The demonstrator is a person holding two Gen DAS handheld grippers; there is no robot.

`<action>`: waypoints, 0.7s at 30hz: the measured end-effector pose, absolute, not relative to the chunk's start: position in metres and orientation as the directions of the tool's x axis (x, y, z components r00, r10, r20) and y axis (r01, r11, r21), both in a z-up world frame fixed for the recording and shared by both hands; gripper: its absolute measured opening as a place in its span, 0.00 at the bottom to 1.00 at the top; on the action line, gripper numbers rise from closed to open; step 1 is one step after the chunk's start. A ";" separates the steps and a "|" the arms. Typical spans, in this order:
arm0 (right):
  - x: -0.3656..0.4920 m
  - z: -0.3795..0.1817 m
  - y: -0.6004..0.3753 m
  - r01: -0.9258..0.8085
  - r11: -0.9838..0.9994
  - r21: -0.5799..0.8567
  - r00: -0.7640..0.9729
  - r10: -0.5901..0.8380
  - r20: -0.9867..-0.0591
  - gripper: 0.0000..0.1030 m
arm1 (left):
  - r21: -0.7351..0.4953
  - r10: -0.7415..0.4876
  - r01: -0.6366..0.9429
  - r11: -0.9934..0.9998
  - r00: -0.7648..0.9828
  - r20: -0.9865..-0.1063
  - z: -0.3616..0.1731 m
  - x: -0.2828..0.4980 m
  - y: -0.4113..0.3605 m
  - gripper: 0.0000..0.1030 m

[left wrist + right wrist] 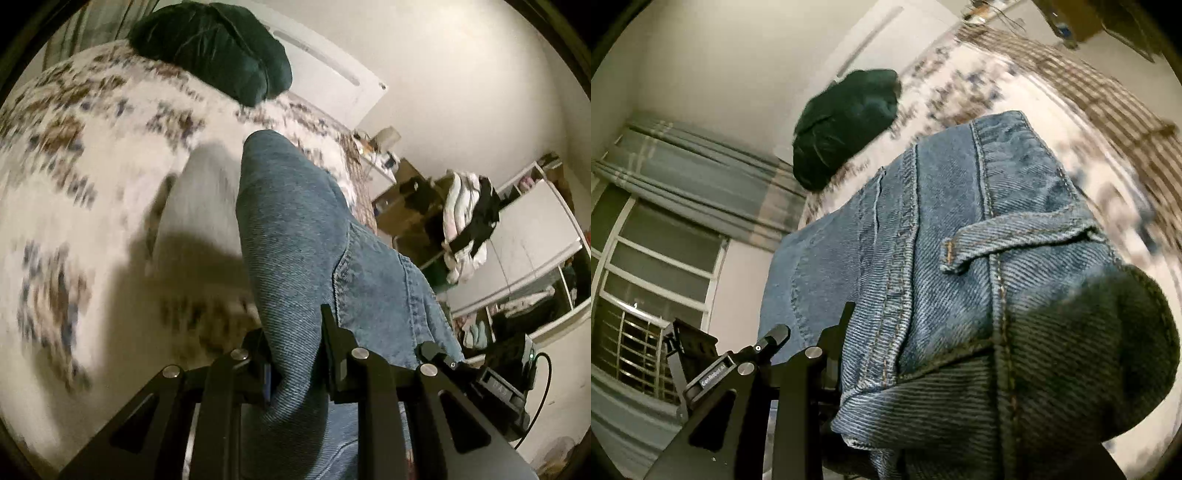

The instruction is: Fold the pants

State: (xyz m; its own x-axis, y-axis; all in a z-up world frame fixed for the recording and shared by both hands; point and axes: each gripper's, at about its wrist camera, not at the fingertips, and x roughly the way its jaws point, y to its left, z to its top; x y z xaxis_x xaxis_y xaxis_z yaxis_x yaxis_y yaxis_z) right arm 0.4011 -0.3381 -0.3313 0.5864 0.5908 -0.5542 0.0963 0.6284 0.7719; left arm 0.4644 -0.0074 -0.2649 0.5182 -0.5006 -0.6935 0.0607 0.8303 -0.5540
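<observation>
Blue denim pants [303, 236] hang lifted above a bed with a floral cover [74, 155]. My left gripper [295, 332] is shut on a fold of the denim, which runs up between its black fingers and away toward the bed. In the right wrist view the pants' waistband [979, 229] with a belt loop [1015, 240] fills the middle. My right gripper [871, 332] is shut on the waistband; the cloth drapes over and hides its right finger. The far parts of the pants are out of sight.
A dark green pillow [218, 48] lies at the head of the bed and also shows in the right wrist view [846, 125]. Shelves with heaped clothes [469, 221] stand beside the bed. A window with grey curtains [665, 206] is on the wall.
</observation>
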 end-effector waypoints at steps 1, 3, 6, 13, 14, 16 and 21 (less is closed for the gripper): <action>0.425 -0.332 -0.333 0.094 0.625 0.775 0.591 0.591 -0.549 0.31 | -0.555 -0.501 0.062 0.829 0.522 -0.690 -0.264 0.482 -0.003 0.17; 0.476 -0.335 -0.319 0.088 0.627 0.774 0.597 0.588 -0.545 0.31 | -0.551 -0.495 0.061 0.832 0.527 -0.690 -0.269 0.522 0.007 0.17; 0.539 -0.351 -0.301 0.082 0.634 0.769 0.596 0.587 -0.548 0.31 | -0.540 -0.483 0.046 0.840 0.515 -0.708 -0.300 0.585 0.025 0.17; 0.622 -0.429 -0.275 0.148 0.684 0.714 0.503 0.569 -0.650 0.34 | -0.463 -0.435 0.037 0.886 0.417 -0.798 -0.391 0.644 0.036 0.18; 0.626 -0.437 -0.275 0.169 0.687 0.707 0.479 0.570 -0.668 0.37 | -0.456 -0.433 0.044 0.889 0.409 -0.804 -0.395 0.645 0.035 0.19; 0.628 -0.448 -0.281 0.209 0.677 0.706 0.443 0.578 -0.685 0.42 | -0.471 -0.450 0.051 0.881 0.400 -0.799 -0.394 0.646 0.038 0.22; 0.603 -0.441 -0.305 0.252 0.700 0.669 0.419 0.544 -0.727 0.47 | -0.419 -0.401 0.036 0.907 0.375 -0.836 -0.383 0.634 0.041 0.30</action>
State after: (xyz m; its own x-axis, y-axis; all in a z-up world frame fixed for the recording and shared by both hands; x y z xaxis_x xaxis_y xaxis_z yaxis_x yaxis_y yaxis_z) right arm 0.6035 -0.3051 -0.4411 0.4191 0.5439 -0.7270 0.2520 0.6995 0.6687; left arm 0.6342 0.0410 -0.3827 0.3745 -0.4010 -0.8360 0.0365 0.9073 -0.4189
